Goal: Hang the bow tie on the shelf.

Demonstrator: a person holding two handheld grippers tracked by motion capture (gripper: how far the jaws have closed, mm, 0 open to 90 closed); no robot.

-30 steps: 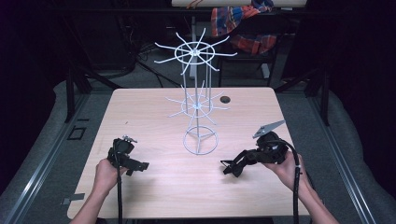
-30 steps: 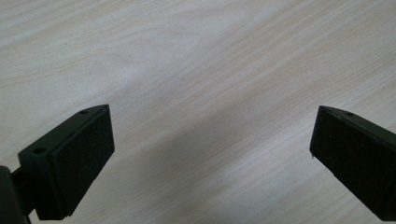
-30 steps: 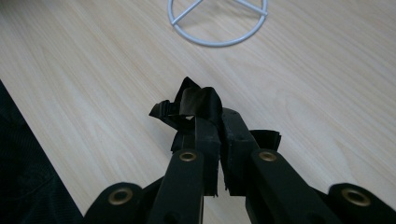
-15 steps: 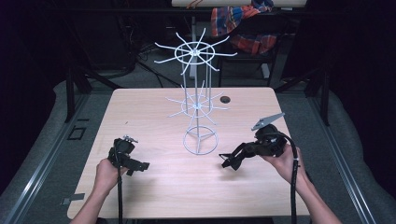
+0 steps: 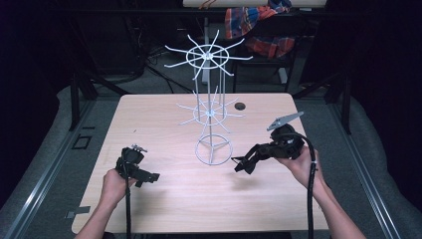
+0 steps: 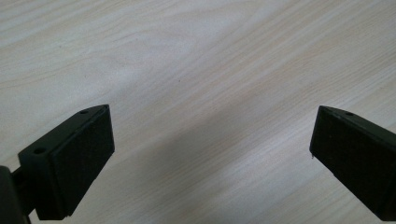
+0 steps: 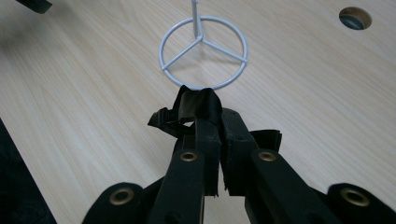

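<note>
A white wire rack (image 5: 209,112) with two tiers of spokes stands mid-table on a ring base (image 7: 201,40). My right gripper (image 5: 243,166) hovers just right of that base, tips aimed toward it. In the right gripper view, that gripper (image 7: 215,125) is shut on a crumpled black strap (image 7: 195,103), which pokes out past the tips, a short way from the ring. At the front left my left gripper (image 5: 147,177) is held low over the table. The left gripper view has it (image 6: 212,140) open, jaws wide apart, only bare wood between them.
The light wood table (image 5: 164,199) has a round cable hole (image 5: 240,106) behind the rack on the right. A chair with striped cloth (image 5: 259,25) stands beyond the far edge. Dark floor and metal rails surround the table.
My right gripper has lifted slightly with the black strap and edged toward the rack base. The left gripper has hardly moved.
</note>
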